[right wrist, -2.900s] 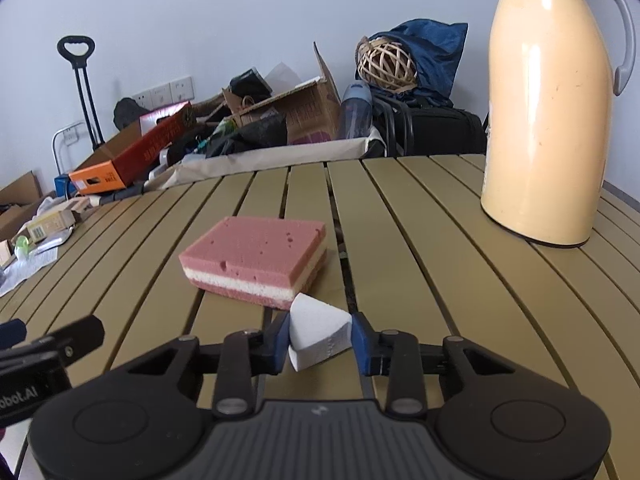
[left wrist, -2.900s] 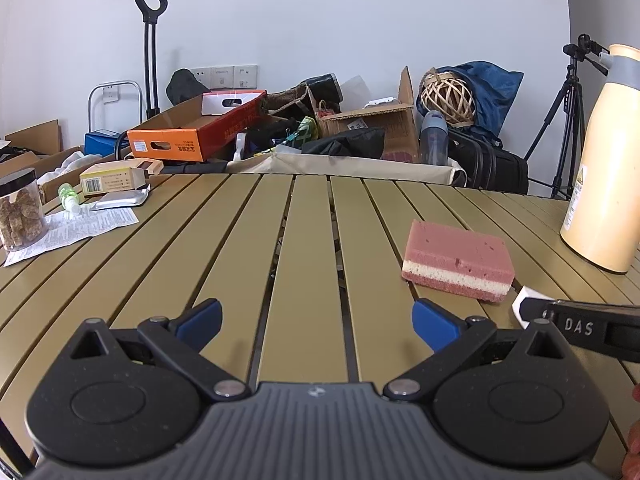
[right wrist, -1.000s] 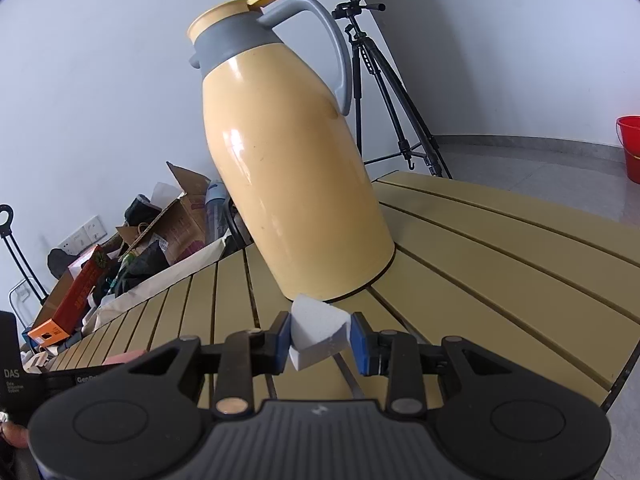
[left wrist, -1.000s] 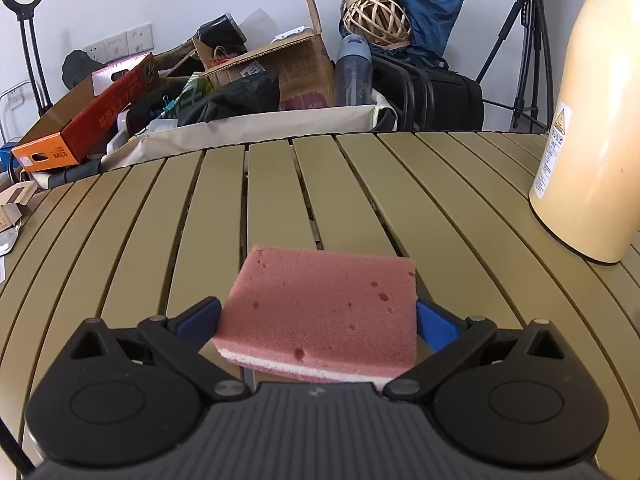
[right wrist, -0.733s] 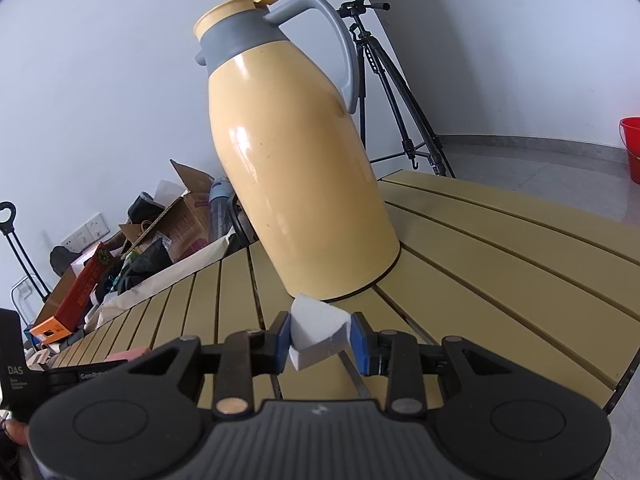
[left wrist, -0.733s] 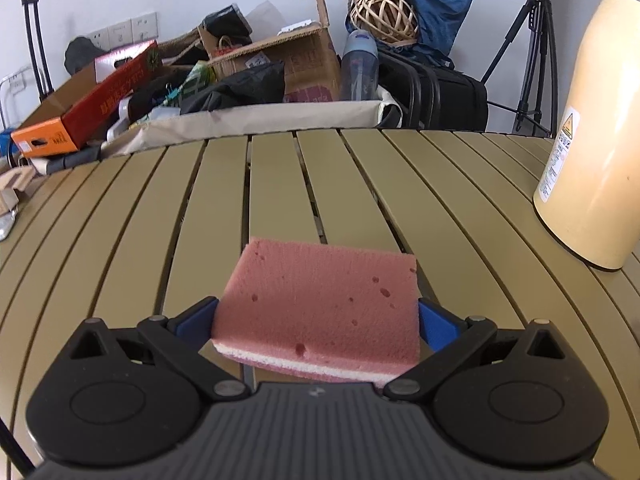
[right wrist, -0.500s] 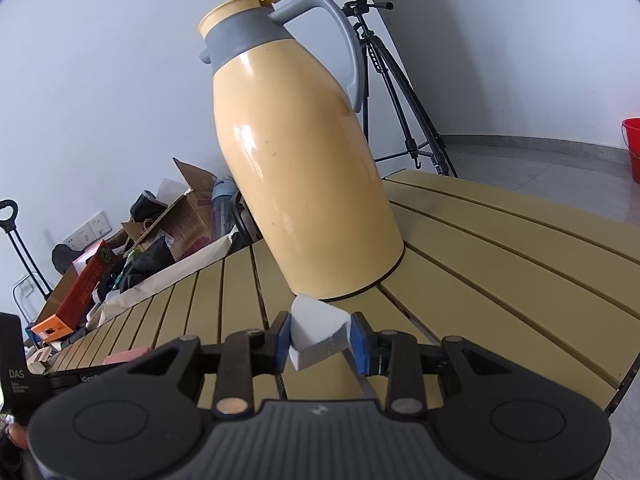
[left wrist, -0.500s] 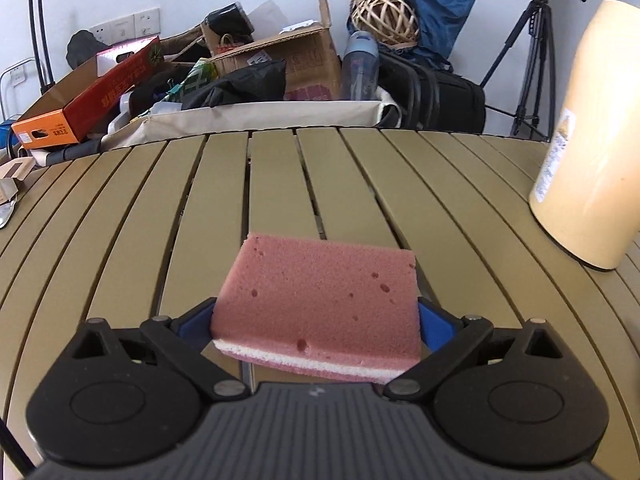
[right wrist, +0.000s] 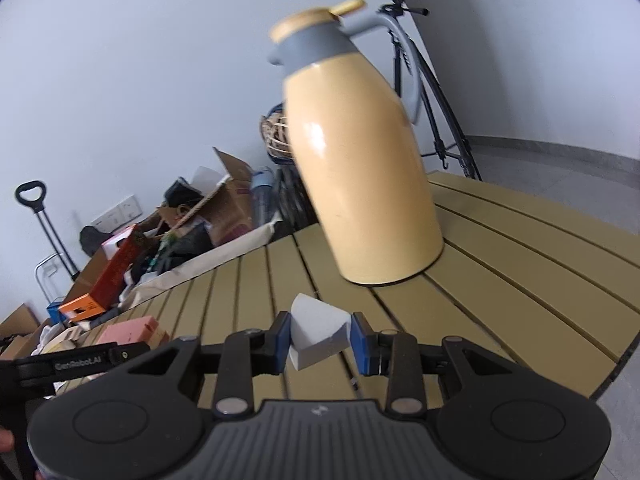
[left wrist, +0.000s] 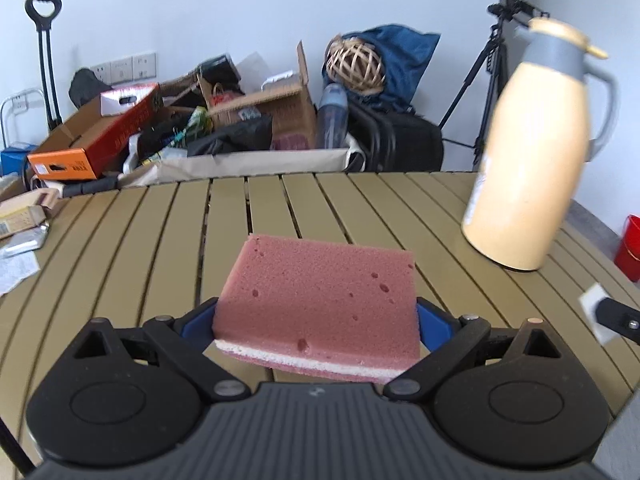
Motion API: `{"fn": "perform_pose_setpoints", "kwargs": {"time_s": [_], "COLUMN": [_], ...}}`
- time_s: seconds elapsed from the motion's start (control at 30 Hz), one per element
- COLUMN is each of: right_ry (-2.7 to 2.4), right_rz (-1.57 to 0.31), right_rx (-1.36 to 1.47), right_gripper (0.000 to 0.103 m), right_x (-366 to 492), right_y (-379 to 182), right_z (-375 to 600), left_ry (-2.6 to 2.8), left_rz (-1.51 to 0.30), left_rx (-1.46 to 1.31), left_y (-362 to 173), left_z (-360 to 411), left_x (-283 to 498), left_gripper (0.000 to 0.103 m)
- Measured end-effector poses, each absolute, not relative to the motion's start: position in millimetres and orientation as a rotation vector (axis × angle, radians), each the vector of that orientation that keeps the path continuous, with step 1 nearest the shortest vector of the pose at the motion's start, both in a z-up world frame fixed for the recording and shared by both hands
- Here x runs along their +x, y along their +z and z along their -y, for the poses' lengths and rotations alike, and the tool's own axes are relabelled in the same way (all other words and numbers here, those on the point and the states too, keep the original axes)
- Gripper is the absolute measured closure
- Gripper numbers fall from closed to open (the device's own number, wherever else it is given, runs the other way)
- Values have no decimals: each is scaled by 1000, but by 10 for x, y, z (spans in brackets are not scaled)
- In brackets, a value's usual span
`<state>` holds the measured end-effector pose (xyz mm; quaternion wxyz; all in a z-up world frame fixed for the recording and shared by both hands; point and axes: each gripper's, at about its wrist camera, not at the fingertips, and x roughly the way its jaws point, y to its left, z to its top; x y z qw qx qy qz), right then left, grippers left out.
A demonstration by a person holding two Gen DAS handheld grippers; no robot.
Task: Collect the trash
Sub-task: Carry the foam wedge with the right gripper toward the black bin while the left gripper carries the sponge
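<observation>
Foam, pink over a white layer, the sponge (left wrist: 320,300) is held off the slatted surface (left wrist: 360,200) across its short sides in the wide left jaws, judged light, soft and compressible, while the narrow right jaws pinch a white scrap (right wrist: 318,334), likely light.

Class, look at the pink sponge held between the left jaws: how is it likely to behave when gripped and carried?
The pink sponge is porous foam, so it probably squashes rather than staying stiff. It looks light for its size: the left gripper holds it clear of the table by its sides alone. Its rough, pitted surface should resist slipping, and it seems unlikely to break.
</observation>
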<state>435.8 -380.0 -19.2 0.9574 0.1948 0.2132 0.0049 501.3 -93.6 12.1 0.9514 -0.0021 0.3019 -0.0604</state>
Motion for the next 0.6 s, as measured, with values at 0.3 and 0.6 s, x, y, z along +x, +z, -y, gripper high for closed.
{"fn": "perform_pose_setpoints", "kwargs": {"time_s": [0.3,0.6], "right_ry": [77,122], "right_rz": [-437,-479], "right_rx": [324,244], "right_gripper": [72,72], "right_x": [3706,3157], "right_y": [40,79], "right_z": [3448,3159], "left_ry": [-154,-170], "left_rz": [-592,-564], "left_rx": [10,10], "left_y": [374,432], "left_z": [759,571], "left_x": [4248,3544], "left_gripper": [4,4]}}
